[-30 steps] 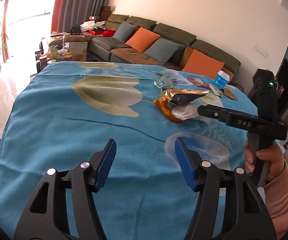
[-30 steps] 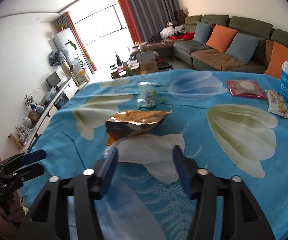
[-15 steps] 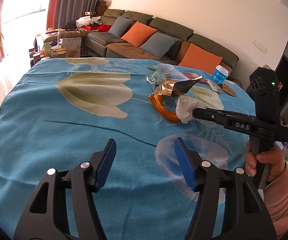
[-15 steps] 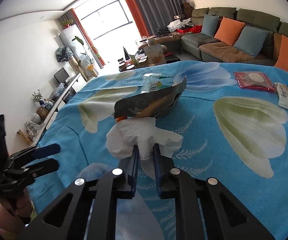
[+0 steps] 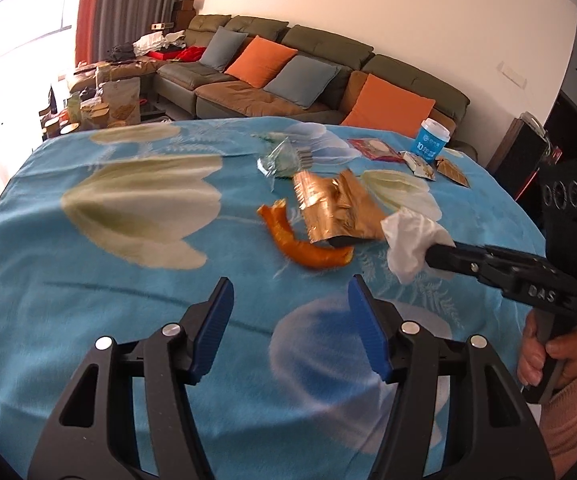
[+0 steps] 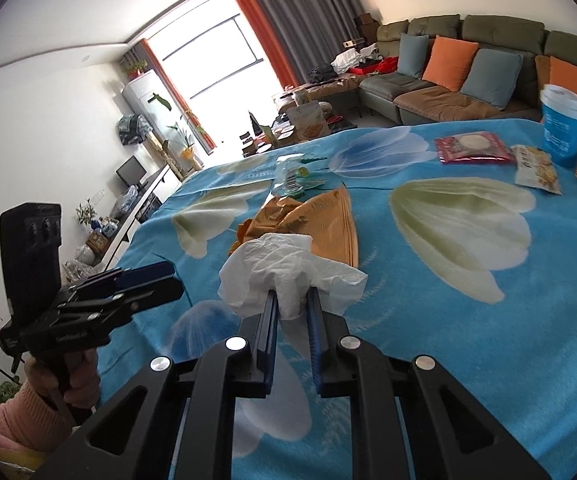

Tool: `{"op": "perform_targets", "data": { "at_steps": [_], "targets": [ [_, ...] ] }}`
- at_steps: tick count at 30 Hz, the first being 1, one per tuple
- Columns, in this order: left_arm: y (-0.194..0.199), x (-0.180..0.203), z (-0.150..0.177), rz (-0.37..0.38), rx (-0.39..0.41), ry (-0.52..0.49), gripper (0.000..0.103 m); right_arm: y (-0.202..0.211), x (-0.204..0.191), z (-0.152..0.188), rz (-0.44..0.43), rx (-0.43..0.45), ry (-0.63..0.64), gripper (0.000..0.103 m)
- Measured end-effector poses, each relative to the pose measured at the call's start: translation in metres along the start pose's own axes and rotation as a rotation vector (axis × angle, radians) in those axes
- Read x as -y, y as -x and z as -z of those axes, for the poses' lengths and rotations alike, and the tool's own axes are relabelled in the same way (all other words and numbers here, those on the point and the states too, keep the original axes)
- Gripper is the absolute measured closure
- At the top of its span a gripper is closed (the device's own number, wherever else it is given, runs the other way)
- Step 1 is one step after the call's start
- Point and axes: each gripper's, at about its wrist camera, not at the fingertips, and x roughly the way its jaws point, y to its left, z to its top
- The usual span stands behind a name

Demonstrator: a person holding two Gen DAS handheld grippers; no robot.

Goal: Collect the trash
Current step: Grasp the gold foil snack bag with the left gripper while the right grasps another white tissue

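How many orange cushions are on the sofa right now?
3 in the left wrist view: one between the two grey-blue cushions, one behind the blue cup, and a narrow brownish-orange one beside it. More may be hidden.

Two grippers are seen: the left gripper (image 5: pixel 290 324) and the right gripper (image 6: pixel 292 300). One white tissue (image 6: pixel 288 268), one gold foil wrapper (image 5: pixel 334 210), one orange peel (image 5: pixel 304 246) and one clear plastic wrapper (image 5: pixel 282 160) are counted on the one blue blanket (image 5: pixel 108 280). One red packet (image 6: pixel 474 148), one blue paper cup (image 6: pixel 562 124) and four orange cushions (image 5: pixel 260 60) are also counted
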Motion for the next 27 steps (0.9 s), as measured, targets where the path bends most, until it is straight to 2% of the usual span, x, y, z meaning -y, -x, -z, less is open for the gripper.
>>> {"op": "perform_targets", "data": {
  "at_steps": [11,22,27],
  "targets": [
    [-0.032,0.031,-0.04,0.016,-0.016,-0.088,0.049,0.018,0.026,0.004,-0.001,0.052,-0.071,0.09],
    [-0.074,0.031,-0.057,0.072,-0.109,-0.062,0.055,0.02,0.038,0.007,-0.025,0.06,-0.098,0.09],
    [-0.088,0.027,-0.053,0.102,-0.15,-0.033,0.067,0.019,0.038,0.008,-0.035,0.055,-0.098,0.09]
  ]
}}
